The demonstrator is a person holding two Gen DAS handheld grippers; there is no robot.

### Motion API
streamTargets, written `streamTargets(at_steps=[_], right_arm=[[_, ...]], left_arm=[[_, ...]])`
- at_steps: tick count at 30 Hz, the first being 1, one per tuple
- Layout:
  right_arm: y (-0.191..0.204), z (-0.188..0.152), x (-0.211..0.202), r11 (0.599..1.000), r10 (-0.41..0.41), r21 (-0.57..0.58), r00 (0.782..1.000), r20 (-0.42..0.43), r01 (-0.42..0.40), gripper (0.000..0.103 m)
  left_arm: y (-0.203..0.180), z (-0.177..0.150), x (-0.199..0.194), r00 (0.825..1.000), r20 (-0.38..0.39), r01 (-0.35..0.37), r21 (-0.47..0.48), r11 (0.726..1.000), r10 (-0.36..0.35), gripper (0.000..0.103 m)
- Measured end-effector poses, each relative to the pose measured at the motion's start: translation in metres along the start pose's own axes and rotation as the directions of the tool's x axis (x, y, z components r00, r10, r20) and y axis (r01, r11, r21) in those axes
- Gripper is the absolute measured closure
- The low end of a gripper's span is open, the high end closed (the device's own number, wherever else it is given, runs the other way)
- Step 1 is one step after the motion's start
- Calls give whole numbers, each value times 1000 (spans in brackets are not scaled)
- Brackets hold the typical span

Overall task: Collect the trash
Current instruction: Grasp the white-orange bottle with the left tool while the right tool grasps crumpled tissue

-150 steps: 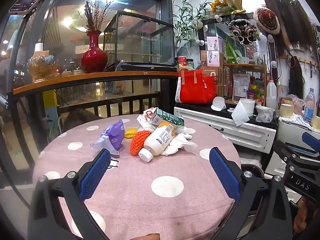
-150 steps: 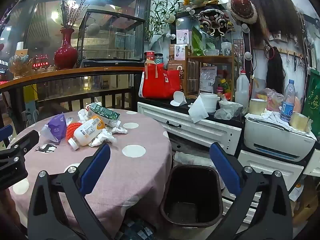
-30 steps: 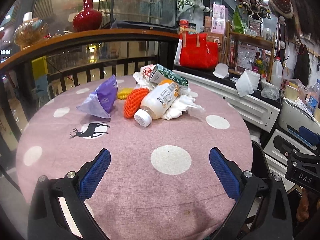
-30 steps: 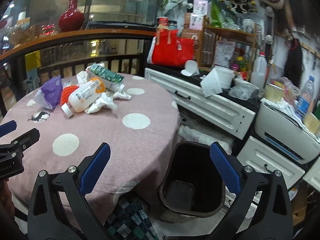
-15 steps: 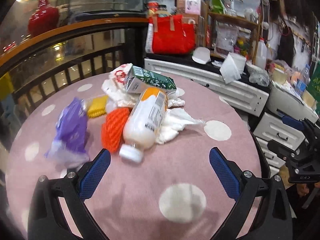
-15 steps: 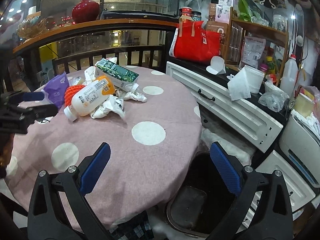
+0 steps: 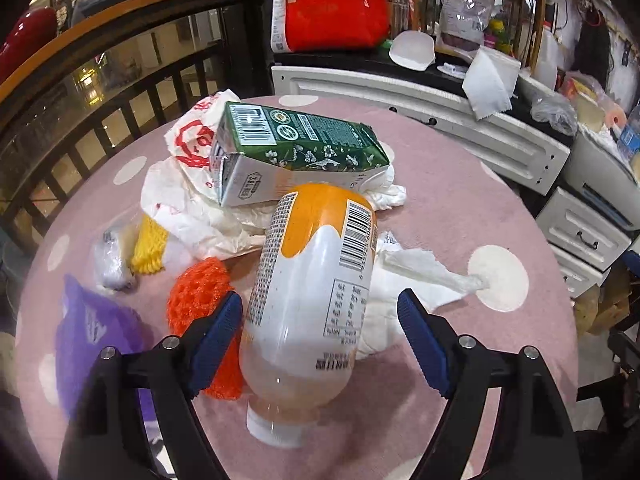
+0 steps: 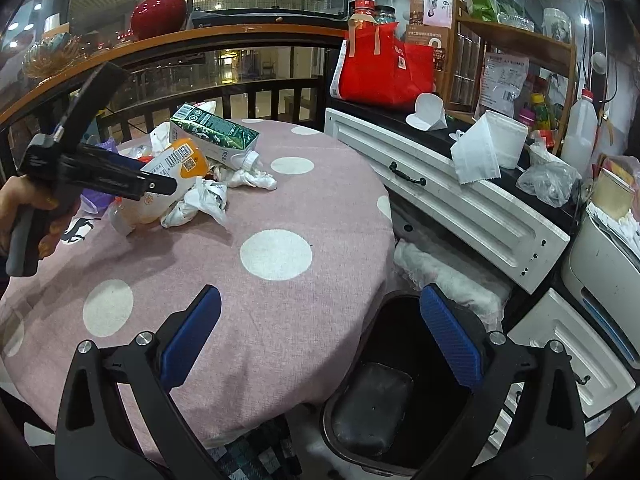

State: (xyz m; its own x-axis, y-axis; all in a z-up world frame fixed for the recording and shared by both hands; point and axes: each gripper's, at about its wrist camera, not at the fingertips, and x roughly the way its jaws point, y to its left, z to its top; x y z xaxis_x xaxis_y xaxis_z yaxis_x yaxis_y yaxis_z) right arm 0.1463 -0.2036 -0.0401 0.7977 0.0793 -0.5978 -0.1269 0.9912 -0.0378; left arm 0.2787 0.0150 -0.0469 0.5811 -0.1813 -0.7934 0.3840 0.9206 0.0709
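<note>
The left gripper (image 7: pixel 320 316) reaches down over the trash pile on the round tabletop (image 7: pixel 460 208), which wears a pink cloth with white dots. Its jaws have just been closing, and the plastic bottle (image 7: pixel 316 296) with the orange-and-white label lies between them, cap toward the camera. The left blue pad sits just beside or against the bottle's side; the right pad stands clear of it, so the bottle is straddled, not yet clamped.

Around the bottle: an orange foam net (image 7: pixel 200 300) lies at its left, partly under the left finger; a crumpled white tissue (image 7: pixel 408 276) lies at its right. Behind it a green drink carton (image 7: pixel 296 148) lies on its side on a white plastic bag with red print (image 7: pixel 188 168). A yellow foam net (image 7: pixel 150 248) and a purple wrapper (image 7: pixel 96 328) lie further left.

The right gripper (image 8: pixel 320 340) hangs over the near edge of the tabletop, jaws spread wide with nothing between them. Below its right finger a black trash bin (image 8: pixel 384 400) stands on the floor just beside the tabletop, well apart from the pile. In this view a hand (image 8: pixel 24 204) holds the left gripper's handle at the pile.
</note>
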Motion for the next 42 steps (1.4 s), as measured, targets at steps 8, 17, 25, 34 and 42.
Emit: streamTargets(at_steps=[8, 17, 25, 34, 42], right_arm=[[7, 4, 15, 999, 25, -28, 999, -26, -26, 5], [21, 20, 31, 993, 80, -82, 996, -26, -82, 5], [58, 49, 69, 959, 221, -157, 969, -107, -236, 18], [92, 68, 134, 926, 262, -208, 932, -251, -316, 38], [102, 70, 145, 911, 298, -187, 901, -316, -367, 94]], left_arm=[[3, 5, 14, 999, -25, -30, -5, 1000, 29, 37], [9, -6, -25, 995, 91, 47, -114, 992, -36, 39], [16, -41, -64, 976, 215, 97, -246, 964, -44, 40], [21, -73, -81, 962, 269, 129, -338, 932, -35, 41], [20, -84, -88, 957, 287, 136, -339, 931, -35, 41]])
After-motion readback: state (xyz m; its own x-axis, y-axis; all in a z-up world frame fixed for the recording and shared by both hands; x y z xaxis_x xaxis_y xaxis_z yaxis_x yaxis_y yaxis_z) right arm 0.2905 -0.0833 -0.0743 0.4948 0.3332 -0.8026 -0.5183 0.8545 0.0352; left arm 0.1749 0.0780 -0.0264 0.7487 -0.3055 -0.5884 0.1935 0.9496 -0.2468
